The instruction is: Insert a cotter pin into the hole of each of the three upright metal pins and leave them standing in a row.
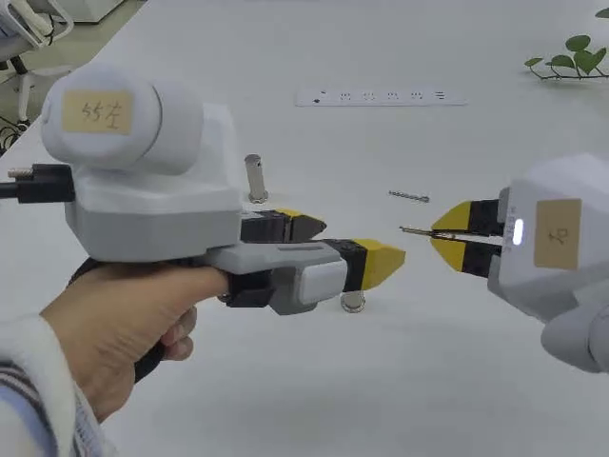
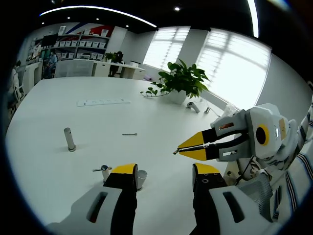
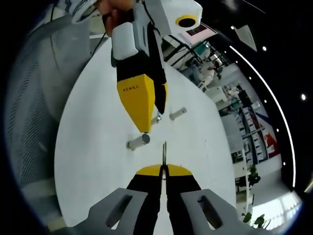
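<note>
The cotter pin (image 1: 415, 230) is up off the counter (image 1: 285, 400), lying level with its free end aimed at the left gripper (image 1: 362, 242). It's pinched in the right gripper (image 1: 436, 234), whose jaws are pressed tight on it. The left gripper's jaws are spread wide around nothing, near an upright metal pin (image 1: 353, 302), with a second metal pin (image 1: 254, 178) standing further back and a spare cotter pin (image 1: 409, 197) flat on the counter. Handwritten tags say "55左" on the left gripper and "右" on the right.

White, yellow-tipped left gripper (image 1: 363, 241) (tan handwritten label (image 1: 95, 112)); striped sleeve (image 1: 29, 405).
</note>
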A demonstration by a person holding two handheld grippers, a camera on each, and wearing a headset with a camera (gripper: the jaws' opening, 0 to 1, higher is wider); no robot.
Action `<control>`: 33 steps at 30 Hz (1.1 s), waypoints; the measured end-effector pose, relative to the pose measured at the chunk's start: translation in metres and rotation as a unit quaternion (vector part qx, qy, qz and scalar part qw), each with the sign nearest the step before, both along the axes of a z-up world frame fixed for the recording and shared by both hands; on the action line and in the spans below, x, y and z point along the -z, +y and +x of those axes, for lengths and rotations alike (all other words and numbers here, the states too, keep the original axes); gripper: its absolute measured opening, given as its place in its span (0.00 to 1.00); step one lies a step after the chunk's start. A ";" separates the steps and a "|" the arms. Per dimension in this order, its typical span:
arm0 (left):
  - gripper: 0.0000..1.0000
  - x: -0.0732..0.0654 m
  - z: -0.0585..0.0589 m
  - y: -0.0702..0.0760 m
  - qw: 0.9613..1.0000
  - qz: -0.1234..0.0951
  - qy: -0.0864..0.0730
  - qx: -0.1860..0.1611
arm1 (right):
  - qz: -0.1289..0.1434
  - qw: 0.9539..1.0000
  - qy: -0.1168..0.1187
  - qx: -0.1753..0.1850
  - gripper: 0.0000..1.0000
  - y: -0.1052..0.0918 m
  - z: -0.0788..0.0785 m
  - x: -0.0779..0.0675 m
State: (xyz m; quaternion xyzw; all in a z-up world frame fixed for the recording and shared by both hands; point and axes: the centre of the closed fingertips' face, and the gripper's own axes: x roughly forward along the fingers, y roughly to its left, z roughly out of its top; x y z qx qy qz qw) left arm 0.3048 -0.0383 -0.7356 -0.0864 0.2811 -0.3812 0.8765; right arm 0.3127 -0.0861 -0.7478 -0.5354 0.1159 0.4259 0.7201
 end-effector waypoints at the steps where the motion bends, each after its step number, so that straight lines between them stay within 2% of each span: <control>1: 0.40 0.000 0.000 -0.002 1.000 -0.002 0.002 0.003 | 0.001 1.000 -0.002 -0.001 0.02 0.001 -0.001 -0.001; 8: 0.27 -0.002 -0.003 -0.015 0.999 -0.017 0.014 0.030 | 0.008 1.000 -0.006 -0.008 0.02 0.008 -0.008 -0.004; 12: 0.20 -0.003 -0.006 -0.020 0.998 -0.027 0.022 0.043 | 0.014 1.000 -0.017 -0.011 0.02 0.011 -0.011 -0.008; 19: 0.12 -0.006 -0.007 -0.024 0.998 -0.036 0.025 0.052 | 0.020 1.000 -0.015 -0.014 0.02 0.015 -0.016 -0.009; 24: 0.09 -0.008 -0.009 -0.025 0.997 -0.035 0.021 0.059 | 0.022 0.999 -0.017 -0.017 0.02 0.016 -0.018 -0.011; 33: 0.04 -0.007 -0.011 -0.025 0.997 -0.034 0.024 0.062 | 0.027 0.999 -0.014 -0.019 0.02 0.017 -0.021 -0.012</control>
